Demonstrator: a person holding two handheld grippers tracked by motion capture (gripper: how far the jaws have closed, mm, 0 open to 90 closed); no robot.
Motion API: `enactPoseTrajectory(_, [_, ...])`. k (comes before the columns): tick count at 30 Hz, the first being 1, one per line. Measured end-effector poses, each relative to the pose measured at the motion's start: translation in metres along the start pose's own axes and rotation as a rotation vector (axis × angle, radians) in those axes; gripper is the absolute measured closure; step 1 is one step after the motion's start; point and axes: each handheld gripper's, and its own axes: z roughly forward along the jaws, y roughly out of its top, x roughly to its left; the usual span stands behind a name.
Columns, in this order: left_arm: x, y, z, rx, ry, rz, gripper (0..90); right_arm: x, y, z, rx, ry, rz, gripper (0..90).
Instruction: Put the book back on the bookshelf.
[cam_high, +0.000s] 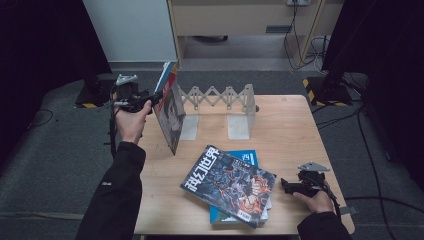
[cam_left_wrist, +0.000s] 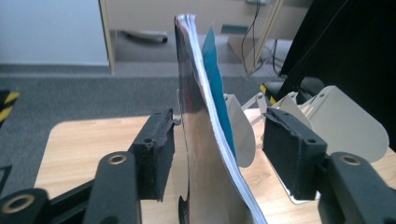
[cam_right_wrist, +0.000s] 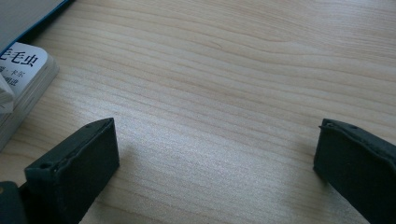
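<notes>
Just left of the folding book rack (cam_high: 220, 97), at the far-left part of the wooden table (cam_high: 290, 135), two magazines stand on edge: a dark-covered magazine (cam_high: 170, 117) in front and a teal-backed one (cam_high: 164, 76) close behind it, both leaning a little. The left gripper (cam_high: 150, 99) sits at their upper edge, out from the rack's left end. In the left gripper view its jaws stand apart on either side of the dark-covered magazine (cam_left_wrist: 201, 154), with clear gaps, so neither pad presses on it; the teal-backed one (cam_left_wrist: 215, 79) rises just behind. Nearer the person than the rack, two more magazines lie flat, a dark illustrated magazine (cam_high: 227, 182) on top of a blue one (cam_high: 245, 159). The right gripper (cam_high: 286, 186) rests low on the table just right of that pile, its jaws wide apart over bare wood and holding nothing.
</notes>
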Motion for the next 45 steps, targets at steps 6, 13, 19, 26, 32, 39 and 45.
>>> enactPoseTrajectory(6, [0.001,-0.007,-0.015,-0.070,-0.048,-0.010,39.3,0.000,0.000,0.000,0.000,0.000,0.000,0.3])
enactPoseTrajectory(13, [0.001,-0.018,-0.037,-0.118,-0.083,0.005,35.1,0.000,0.000,0.000,-0.001,-0.001,0.001,0.4])
enactPoseTrajectory(19, [0.001,-0.035,-0.058,-0.159,-0.127,-0.001,34.7,0.000,0.000,0.000,0.000,0.001,0.001,0.5])
enactPoseTrajectory(26, [0.004,-0.066,-0.073,-0.137,-0.147,0.002,33.8,0.000,0.000,0.000,-0.001,0.001,0.005,0.4])
enactPoseTrajectory(32, [0.005,-0.090,-0.075,-0.091,-0.159,0.006,33.1,0.000,0.000,0.000,-0.007,0.003,0.004,2.4])
enactPoseTrajectory(39, [0.001,-0.130,-0.066,-0.023,-0.195,-0.001,31.3,-0.001,0.003,-0.005,-0.002,0.002,0.031,14.6])
enactPoseTrajectory(45, [0.000,-0.154,-0.053,0.038,-0.219,-0.034,31.2,0.001,0.009,-0.014,-0.047,-0.012,0.054,18.2])
